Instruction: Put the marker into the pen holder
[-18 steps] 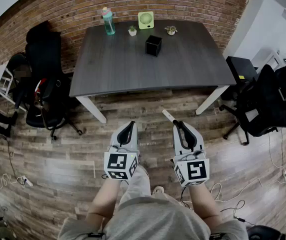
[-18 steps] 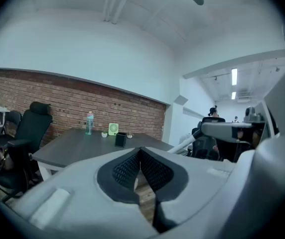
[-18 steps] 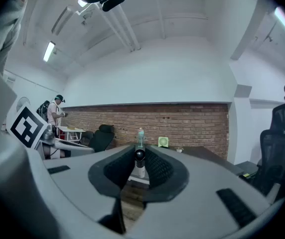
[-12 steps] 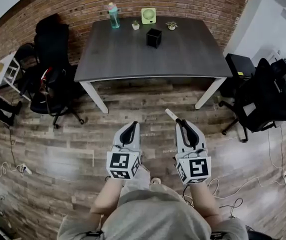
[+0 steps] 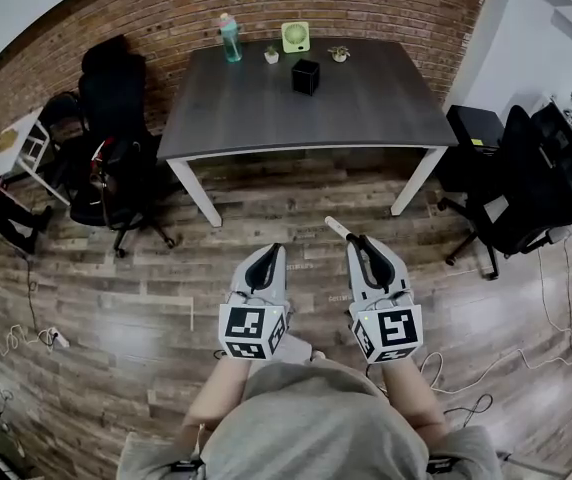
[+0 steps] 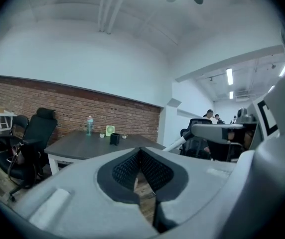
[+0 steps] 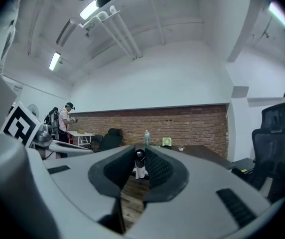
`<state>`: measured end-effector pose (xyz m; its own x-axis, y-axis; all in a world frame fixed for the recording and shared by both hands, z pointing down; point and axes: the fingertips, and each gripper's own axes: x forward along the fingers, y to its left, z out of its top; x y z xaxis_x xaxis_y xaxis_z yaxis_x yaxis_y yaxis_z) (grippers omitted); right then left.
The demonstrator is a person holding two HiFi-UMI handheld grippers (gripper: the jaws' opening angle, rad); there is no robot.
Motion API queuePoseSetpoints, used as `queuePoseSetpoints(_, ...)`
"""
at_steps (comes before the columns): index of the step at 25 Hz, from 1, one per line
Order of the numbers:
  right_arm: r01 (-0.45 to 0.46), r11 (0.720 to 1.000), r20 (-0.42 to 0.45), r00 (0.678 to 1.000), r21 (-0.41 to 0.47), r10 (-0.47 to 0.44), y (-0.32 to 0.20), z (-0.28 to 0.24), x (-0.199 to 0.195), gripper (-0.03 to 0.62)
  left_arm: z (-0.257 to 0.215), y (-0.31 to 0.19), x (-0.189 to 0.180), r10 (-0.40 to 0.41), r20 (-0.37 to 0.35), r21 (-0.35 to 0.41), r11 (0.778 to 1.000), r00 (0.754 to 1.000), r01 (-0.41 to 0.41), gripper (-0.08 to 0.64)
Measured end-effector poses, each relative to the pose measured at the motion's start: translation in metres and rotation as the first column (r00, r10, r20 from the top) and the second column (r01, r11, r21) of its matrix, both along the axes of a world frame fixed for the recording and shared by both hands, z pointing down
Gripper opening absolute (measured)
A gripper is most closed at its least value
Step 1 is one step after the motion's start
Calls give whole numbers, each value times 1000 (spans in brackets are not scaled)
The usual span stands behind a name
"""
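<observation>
Standing on the brown wood-plank floor (image 5: 116,298), well back from the dark grey rectangular table (image 5: 366,108), I hold my right gripper (image 5: 358,243) out at waist height with its jaws pinching the white marker with a dark end (image 5: 336,229). In the right gripper view the marker (image 7: 139,164) sits upright between the ribbed black pads, its dark end facing the camera; from the head view its white barrel sticks out past the fingertips and slants to my left. My left gripper (image 5: 265,252) carries nothing, and its jaws are pressed together at the tips with only floor showing below them (image 6: 140,153). The small black cube-shaped pen holder (image 5: 305,76) stands near the far edge of the table, close to a teal plastic bottle (image 5: 230,38), a pale green desk fan (image 5: 295,36) and two little potted plants (image 5: 271,56). The task, as I judge it, has the whole approach ahead. The risks lie in the grip and the target: I hold the marker near one end, so it could swivel in the pads on the way over or when its tip meets the holder's rim. A slanted entry could also tip or push a holder that looks light, or send the marker rolling across the table.
</observation>
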<state>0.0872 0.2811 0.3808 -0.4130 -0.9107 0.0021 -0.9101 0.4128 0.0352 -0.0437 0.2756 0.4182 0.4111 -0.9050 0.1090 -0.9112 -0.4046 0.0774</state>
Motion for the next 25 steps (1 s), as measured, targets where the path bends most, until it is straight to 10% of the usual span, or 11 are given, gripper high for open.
queuePoseSetpoints(25,41,999,-6,999,4,-41,15,4,26,64,-1,19,30,-15,-10,-4,1000,1000,15,17)
